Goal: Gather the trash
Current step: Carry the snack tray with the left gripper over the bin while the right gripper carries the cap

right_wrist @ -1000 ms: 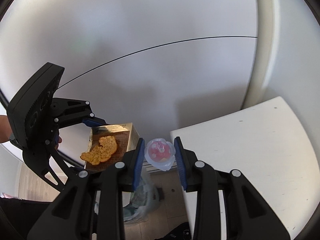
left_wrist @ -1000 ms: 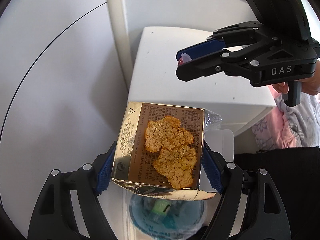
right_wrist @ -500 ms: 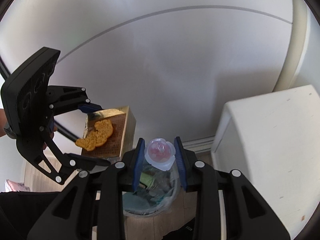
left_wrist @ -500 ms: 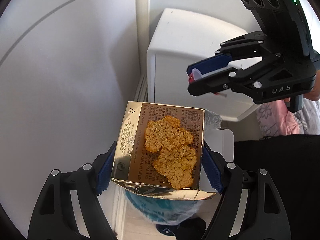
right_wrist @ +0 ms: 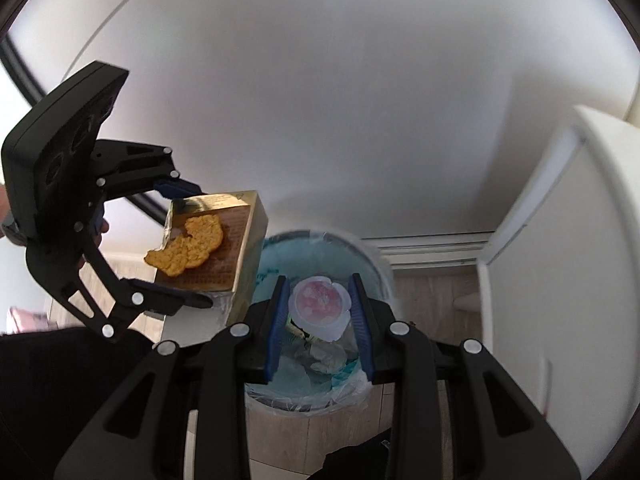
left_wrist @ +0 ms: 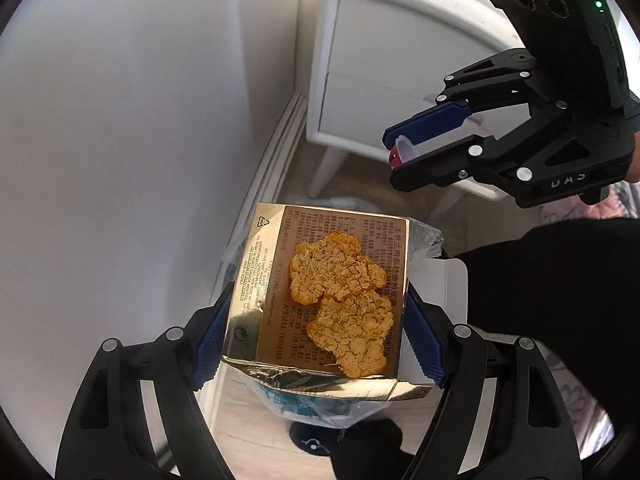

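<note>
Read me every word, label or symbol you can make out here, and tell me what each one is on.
"DAS" (seen upside down): on the right hand-held gripper body.
Triangular recycling symbol: on the gold box held in the left hand-held gripper.
Chinese and small Latin print on that box: too small to read.
Nothing readable on the jelly cup or bin.

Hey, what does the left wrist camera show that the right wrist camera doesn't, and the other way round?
Only the left wrist view shows the printed text on the gold box up close and the drawer fronts and legs of the white nightstand.

Only the right wrist view shows down into the lined trash bin, with wrappers already inside, right below the small cup.

Both show the left gripper clamped on the box, two pieces of orange peel lying on it, and the right gripper shut on the cup.
</note>
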`<state>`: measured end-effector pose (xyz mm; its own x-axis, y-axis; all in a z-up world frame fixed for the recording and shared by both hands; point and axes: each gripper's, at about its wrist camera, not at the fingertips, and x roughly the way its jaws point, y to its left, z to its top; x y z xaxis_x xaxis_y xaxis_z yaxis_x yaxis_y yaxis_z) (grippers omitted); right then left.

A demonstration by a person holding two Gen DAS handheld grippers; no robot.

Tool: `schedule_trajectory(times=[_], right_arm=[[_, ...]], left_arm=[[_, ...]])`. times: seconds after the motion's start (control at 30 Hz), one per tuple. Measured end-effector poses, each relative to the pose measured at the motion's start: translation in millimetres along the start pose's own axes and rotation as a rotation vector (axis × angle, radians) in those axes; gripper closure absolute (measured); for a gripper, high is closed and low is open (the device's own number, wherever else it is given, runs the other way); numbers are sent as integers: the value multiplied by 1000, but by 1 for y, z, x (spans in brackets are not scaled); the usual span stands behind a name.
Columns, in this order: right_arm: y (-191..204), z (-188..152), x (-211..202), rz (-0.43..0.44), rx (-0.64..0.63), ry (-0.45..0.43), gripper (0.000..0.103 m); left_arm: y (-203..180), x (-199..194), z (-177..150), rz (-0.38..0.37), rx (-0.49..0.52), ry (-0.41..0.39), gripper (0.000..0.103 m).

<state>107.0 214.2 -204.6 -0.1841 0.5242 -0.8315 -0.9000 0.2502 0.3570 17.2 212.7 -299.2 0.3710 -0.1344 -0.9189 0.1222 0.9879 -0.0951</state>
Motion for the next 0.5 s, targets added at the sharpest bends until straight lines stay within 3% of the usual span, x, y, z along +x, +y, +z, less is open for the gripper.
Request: schedule_trajectory(times=[0.23, 0.5], right_arm=[[-7, -22, 35, 33, -64, 39, 73], [4, -25, 51, 80, -147, 60, 73]], left_arm=[[3, 40, -26, 26, -39, -4, 28], [-2, 74, -40, 79, -34, -31, 28]])
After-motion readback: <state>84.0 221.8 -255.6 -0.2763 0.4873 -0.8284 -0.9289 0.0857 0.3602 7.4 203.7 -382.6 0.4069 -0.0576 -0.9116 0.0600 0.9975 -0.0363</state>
